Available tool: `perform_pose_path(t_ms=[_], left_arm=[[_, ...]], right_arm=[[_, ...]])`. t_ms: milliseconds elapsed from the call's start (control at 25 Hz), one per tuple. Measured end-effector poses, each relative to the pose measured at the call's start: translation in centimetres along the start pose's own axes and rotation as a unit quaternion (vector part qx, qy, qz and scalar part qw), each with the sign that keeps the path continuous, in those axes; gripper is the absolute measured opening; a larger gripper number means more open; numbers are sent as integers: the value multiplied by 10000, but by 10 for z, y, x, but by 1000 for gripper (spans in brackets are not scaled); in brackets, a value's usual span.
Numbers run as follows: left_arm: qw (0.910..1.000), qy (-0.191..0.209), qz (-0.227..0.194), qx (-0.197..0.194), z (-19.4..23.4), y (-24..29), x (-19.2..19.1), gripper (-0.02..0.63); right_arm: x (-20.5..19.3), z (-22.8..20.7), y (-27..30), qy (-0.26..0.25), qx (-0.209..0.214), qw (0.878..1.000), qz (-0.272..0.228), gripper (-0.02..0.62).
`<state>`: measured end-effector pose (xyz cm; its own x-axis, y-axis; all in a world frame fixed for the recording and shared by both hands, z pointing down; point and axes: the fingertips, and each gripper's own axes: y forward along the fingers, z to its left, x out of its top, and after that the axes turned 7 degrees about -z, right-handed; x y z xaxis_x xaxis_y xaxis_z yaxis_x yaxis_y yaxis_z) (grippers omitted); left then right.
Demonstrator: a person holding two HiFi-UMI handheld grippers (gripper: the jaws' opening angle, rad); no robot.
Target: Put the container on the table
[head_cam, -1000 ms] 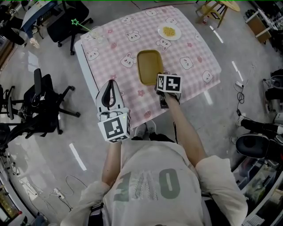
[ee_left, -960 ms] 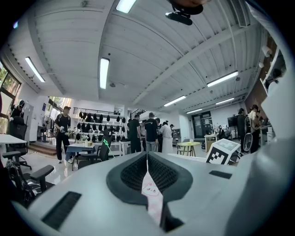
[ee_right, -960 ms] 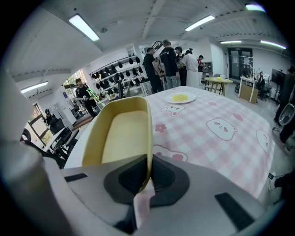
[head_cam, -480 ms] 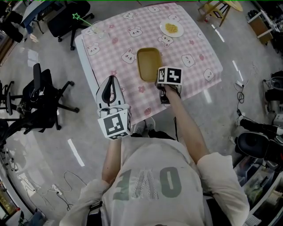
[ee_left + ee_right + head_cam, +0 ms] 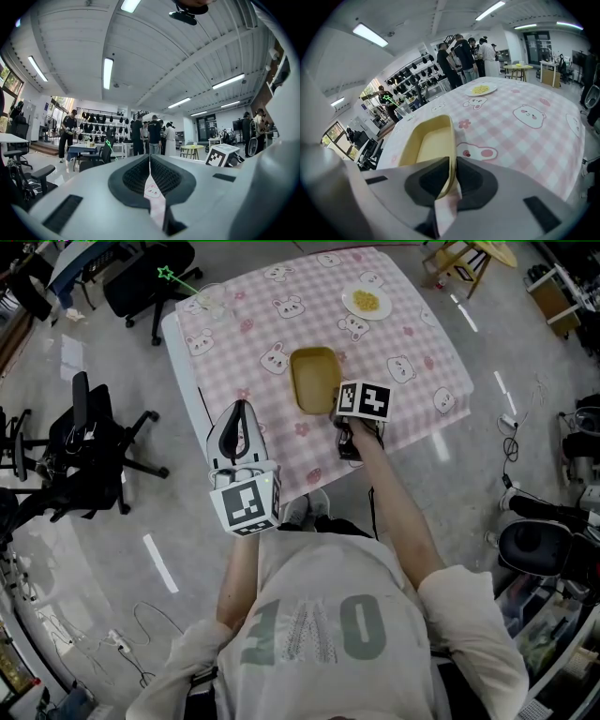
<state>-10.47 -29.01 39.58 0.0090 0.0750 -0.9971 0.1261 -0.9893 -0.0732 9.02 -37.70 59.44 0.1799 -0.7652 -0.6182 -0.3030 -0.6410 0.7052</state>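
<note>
The right gripper (image 5: 452, 164) has its jaws closed on the near short rim of the yellow container (image 5: 429, 140). The container sits open side up on the pink checked table (image 5: 412, 334), near its front edge, its long axis running straight away from the gripper. The left gripper (image 5: 149, 161) has its jaws together, empty, held off the table's near corner.

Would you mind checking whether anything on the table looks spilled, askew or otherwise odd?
Nothing stands out. The container is upright and empty, its near rim clamped by the right gripper; the plate holds its food neatly.
</note>
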Motion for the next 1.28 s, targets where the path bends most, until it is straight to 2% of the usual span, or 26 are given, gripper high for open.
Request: perform_pose_path(t_ms=[120,240,440,600,720,960,1280], left_arm=[[10000,2,-8,4,0,-1,1,31],[10000,7,-17,9,2,-4,2,31],[10000,-6,-42,12,2,-3,3,31],[10000,8,-83,-42,-2,-2,6,31],[9999,32,-104,-94,-4,-3,10,31],[9996,52,-231,-156,-6,1,24,31],[9986,31,-455,-266,-15,3,47,31]], right_arm=[[1,1,-1,8,7,10000,-51,49],[3,4,-4,-17,45,9999,-97,109],[20,8,-10,-162,79,9995,-273,110],[51,14,-24,-539,58,9963,-672,110],[80,28,-44,-717,194,9900,-1203,110],[123,61,-106,-1192,530,9600,-2479,108],[127,82,-186,-1562,639,9092,-3807,46]])
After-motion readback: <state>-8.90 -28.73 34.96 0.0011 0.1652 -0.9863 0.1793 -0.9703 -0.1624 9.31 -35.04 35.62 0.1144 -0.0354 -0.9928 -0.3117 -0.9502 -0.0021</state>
